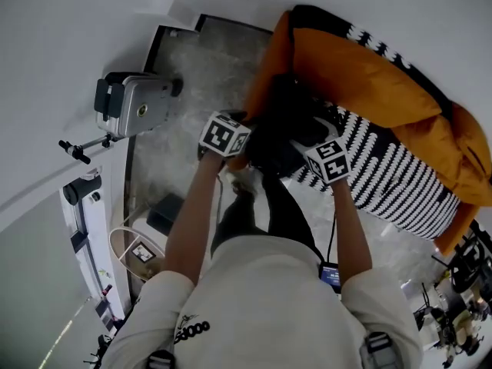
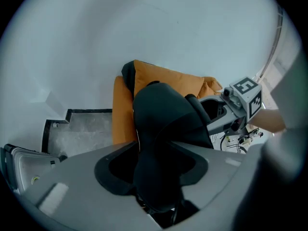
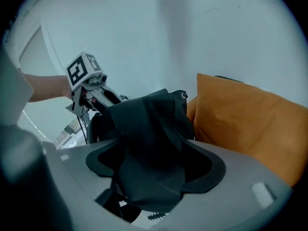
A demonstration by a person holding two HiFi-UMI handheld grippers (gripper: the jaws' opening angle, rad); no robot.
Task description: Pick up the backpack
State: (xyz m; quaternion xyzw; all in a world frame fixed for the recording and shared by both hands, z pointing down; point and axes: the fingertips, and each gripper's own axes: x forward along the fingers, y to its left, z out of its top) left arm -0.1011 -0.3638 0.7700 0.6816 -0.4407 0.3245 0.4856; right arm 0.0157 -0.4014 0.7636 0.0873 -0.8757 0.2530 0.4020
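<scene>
My two grippers are side by side below me with the black backpack (image 1: pixel 280 125) between them. The left gripper (image 1: pixel 233 131) is at the bag's left edge and the right gripper (image 1: pixel 321 154) at its right edge, and both are tilted down toward it.

In the left gripper view, a rounded fold of the backpack's black fabric rises up through the gap between my jaws. The jaws stand wide, with dark space on either side of the fold, so they are not pinching it. The right gripper view shows much the same: the jaws are spread wide, and a loose drape of the same black fabric lies in the gap without being clamped.

The backpack sits against the near edge of a big orange cushion (image 1: pixel 361 75), where a black-and-white striped cover (image 1: pixel 392 179) lies over it. I cannot tell whether the bag's weight rests there. To the left is a patch of grey speckled floor (image 1: pixel 196 60) with a grey machine (image 1: pixel 140 104) beside it.
</scene>
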